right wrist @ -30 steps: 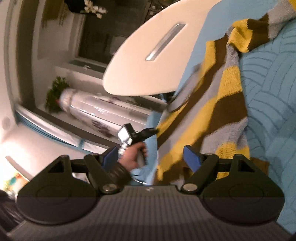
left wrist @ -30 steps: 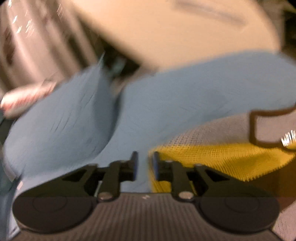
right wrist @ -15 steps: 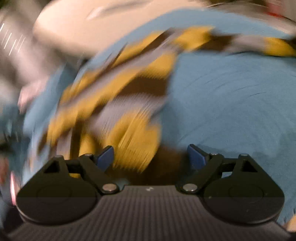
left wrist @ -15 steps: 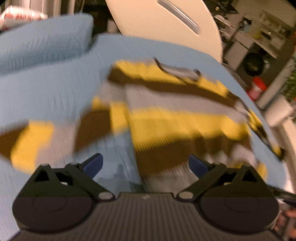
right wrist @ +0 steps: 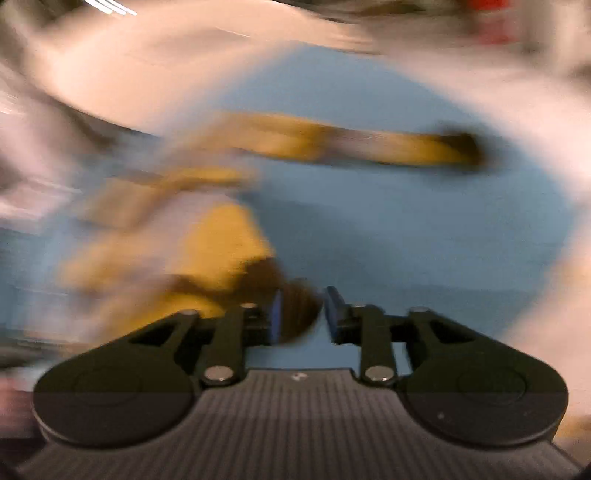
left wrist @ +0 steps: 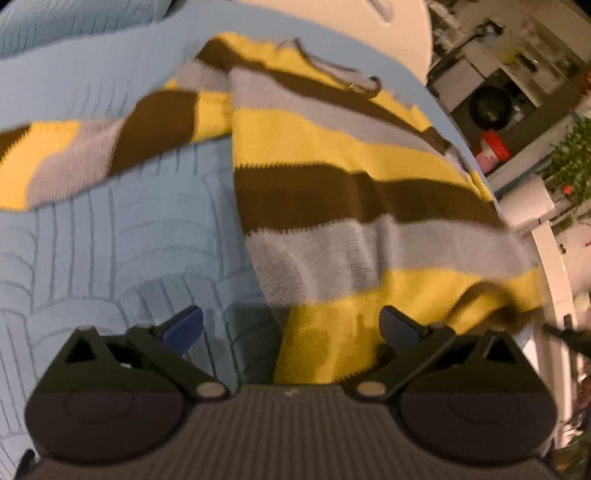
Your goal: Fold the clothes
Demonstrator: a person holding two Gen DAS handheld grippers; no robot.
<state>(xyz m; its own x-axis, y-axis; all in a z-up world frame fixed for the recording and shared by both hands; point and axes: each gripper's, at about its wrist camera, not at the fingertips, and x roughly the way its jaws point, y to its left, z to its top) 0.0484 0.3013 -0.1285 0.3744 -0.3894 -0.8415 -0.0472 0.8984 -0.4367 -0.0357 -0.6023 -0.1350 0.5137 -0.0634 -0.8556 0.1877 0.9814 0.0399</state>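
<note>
A knit sweater (left wrist: 332, 155) with yellow, brown and grey stripes lies spread on a light blue quilted bedspread (left wrist: 110, 236). One sleeve (left wrist: 92, 147) stretches to the left. My left gripper (left wrist: 291, 325) is open and empty, just above the sweater's bottom hem. In the blurred right wrist view, my right gripper (right wrist: 301, 314) has its jaws closed most of the way around a brown corner (right wrist: 297, 314) of the sweater (right wrist: 221, 243), with a narrow gap still showing.
A white headboard (left wrist: 402, 22) stands beyond the bed. To the right of the bed are shelves, a red container (left wrist: 493, 147) and a green plant (left wrist: 570, 162). The bed's right edge runs close to the sweater.
My left gripper went from nearly shut to wide open and swung over the sweater. My right gripper moved fast to the sweater's corner and its jaws narrowed from wide open.
</note>
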